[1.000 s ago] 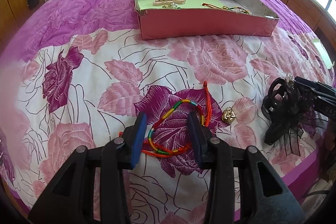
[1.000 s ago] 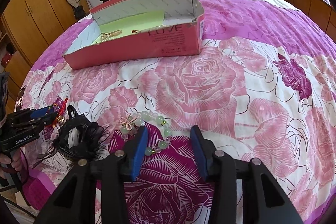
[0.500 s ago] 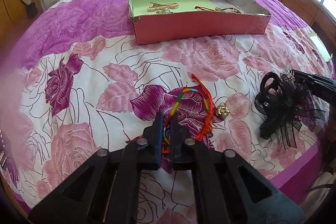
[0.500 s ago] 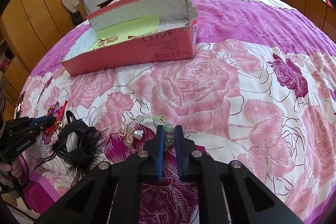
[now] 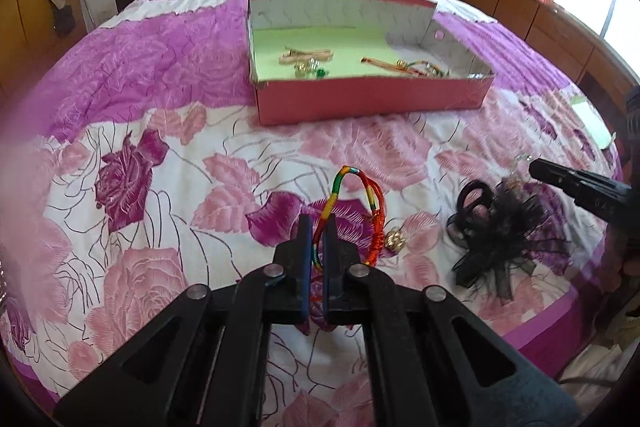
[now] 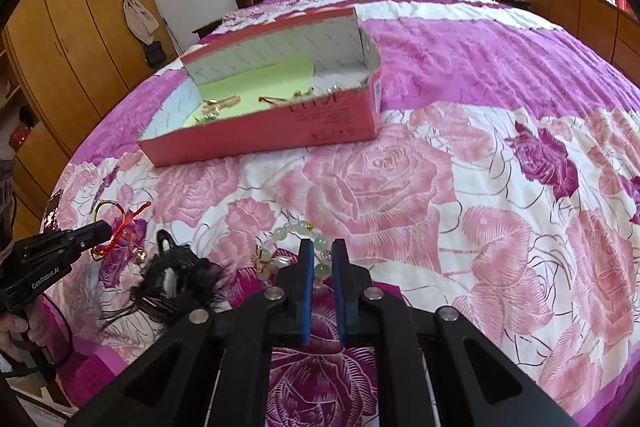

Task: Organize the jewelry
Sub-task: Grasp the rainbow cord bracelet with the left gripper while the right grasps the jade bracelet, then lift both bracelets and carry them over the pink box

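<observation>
Risk, cord: because the rainbow cord bracelet [image 5: 352,211] is pinched on only 1 strand by the left gripper [image 5: 317,227], the loose loop and its small gold charm [image 5: 395,239] could be dragged across the floral bedspread [image 5: 160,163] and snagged, or the thin strand could be slid out of the pads when lifted.
Risk, beads: the jade bead bracelet [image 6: 296,247] is held by the right gripper [image 6: 322,259] on round, smooth beads, so a bead could be squeezed out sideways and the bracelet dropped short of the box.
Risk, neighbour: the black feathered hair clip [image 6: 176,279] lies near both bracelets and could be caught by a trailing end.
Left tool: clenched on the cord bracelet, jaws nearly together with the strand between them.
Right tool: clenched on the bead bracelet, with 1 bead seen between the blue pads.
Cord bracelet, look: braided red, yellow and green thread with red tail ends, limp, arched up ahead of the jaws.
Bead bracelet, look: pale green translucent beads with a small gold bow ornament, partly on the bedspread.
Positions: both bracelets are at the near edge of the bed, well apart from the pink cardboard box [image 5: 372,101].
Box contents: a green lining and a few pieces of jewelry are seen inside.
</observation>
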`<state>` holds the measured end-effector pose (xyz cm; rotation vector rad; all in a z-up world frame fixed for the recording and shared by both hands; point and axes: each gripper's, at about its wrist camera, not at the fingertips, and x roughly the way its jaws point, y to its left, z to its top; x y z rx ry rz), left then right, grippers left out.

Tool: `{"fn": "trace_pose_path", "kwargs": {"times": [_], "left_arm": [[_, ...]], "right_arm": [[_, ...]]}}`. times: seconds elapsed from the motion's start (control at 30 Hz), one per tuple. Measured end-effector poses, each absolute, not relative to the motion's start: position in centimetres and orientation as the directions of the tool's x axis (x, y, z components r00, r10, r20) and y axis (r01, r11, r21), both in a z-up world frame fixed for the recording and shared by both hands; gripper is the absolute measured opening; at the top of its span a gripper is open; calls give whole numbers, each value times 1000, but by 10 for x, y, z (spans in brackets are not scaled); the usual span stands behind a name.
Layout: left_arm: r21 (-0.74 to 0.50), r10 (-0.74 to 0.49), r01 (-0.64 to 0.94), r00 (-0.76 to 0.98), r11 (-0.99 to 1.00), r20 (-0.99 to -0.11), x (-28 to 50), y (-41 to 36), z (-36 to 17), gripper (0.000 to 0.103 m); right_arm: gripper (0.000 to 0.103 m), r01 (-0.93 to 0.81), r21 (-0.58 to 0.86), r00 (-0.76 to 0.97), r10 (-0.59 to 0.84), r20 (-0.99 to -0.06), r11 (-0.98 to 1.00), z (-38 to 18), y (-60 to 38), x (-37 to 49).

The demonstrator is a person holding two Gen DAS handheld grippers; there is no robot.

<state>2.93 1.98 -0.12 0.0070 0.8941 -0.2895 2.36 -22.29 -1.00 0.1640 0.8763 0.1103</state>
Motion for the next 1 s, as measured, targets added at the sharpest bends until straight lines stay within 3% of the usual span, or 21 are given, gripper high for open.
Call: {"fn": "trace_pose_path", "kwargs": {"times": [1.0], "left_arm": [[-152,-299,261,742,953,-601,35,0,60,0]], "right_arm": [[9,-99,126,820,152,-552,987,60,-207,16]]}}
